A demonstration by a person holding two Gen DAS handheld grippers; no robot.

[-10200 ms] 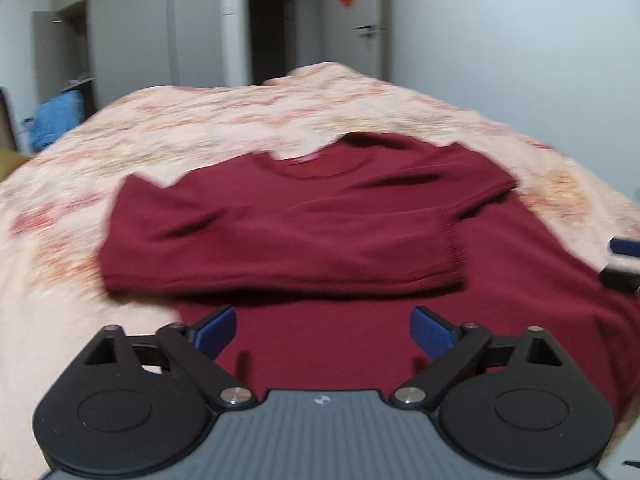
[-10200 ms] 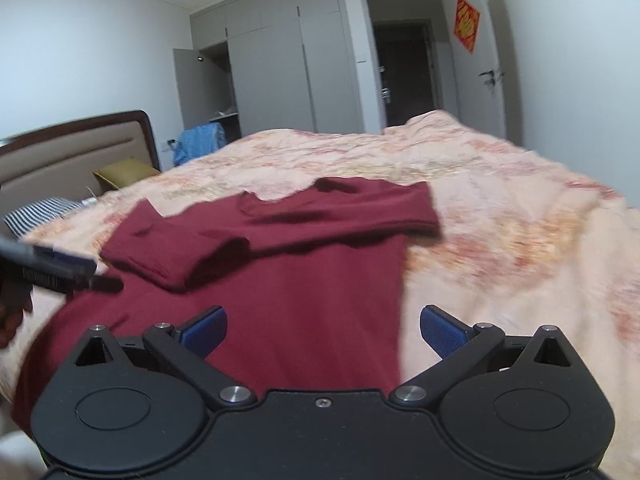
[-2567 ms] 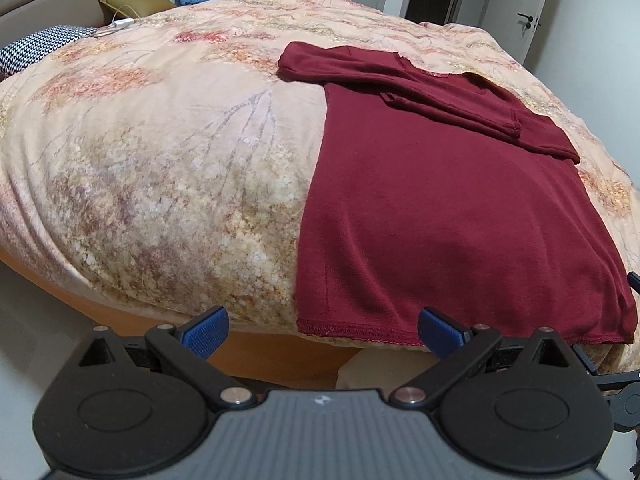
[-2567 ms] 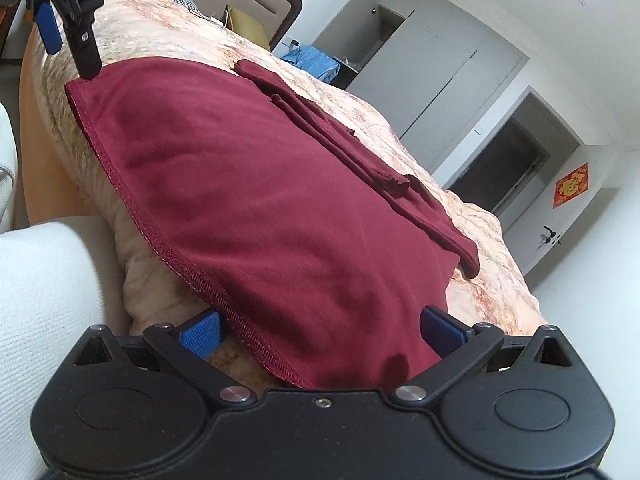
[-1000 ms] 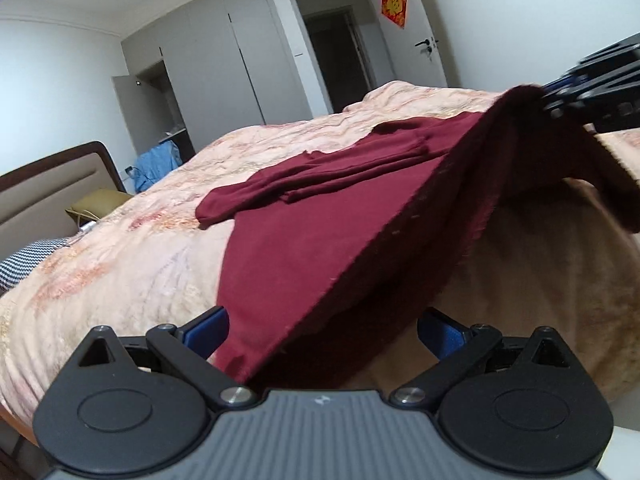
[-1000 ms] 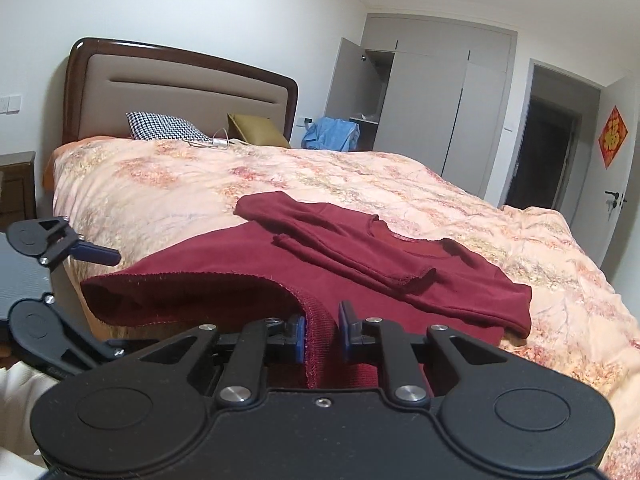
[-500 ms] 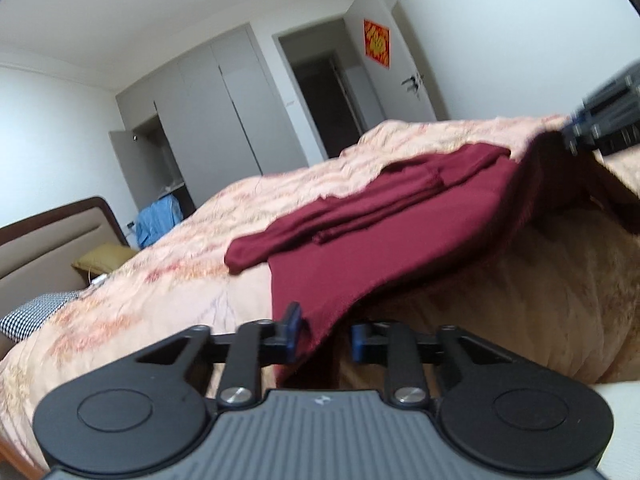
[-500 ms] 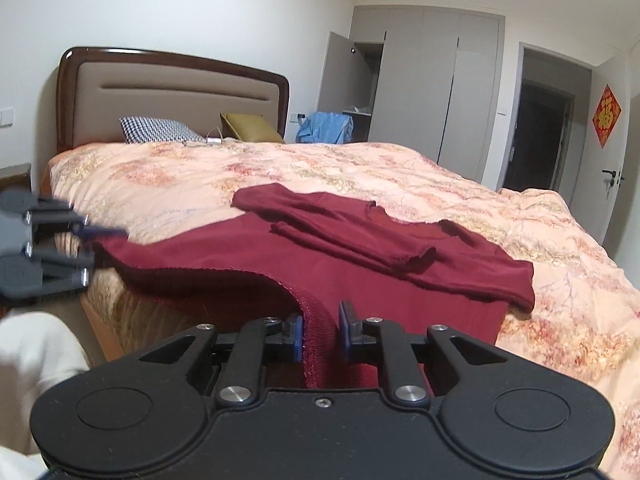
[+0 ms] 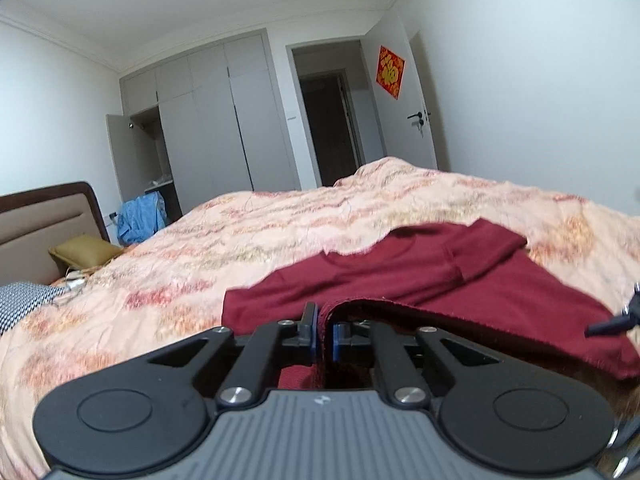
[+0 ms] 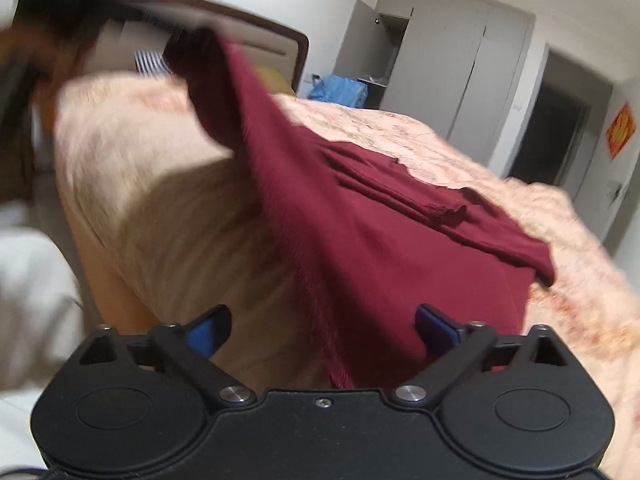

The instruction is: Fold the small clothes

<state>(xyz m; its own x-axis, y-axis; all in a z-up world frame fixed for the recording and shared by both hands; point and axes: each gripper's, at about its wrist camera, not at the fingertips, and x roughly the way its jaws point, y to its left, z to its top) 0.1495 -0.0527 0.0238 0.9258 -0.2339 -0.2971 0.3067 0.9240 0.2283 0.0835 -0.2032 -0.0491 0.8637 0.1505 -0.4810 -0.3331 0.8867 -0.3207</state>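
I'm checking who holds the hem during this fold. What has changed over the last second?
The left gripper has just closed on the hem of the red sweater and lifted that corner. The right gripper, clamped on the hem a second ago, has just opened and let go; the hem lies loose between its pads. The folded sleeves and the bedspread stayed as they were.

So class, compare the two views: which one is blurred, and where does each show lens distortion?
Right wrist view: motion blur smears the headboard and bedspread. Left wrist view: mostly sharp; its fisheye bends the walls and darkens the corners, as in the right.
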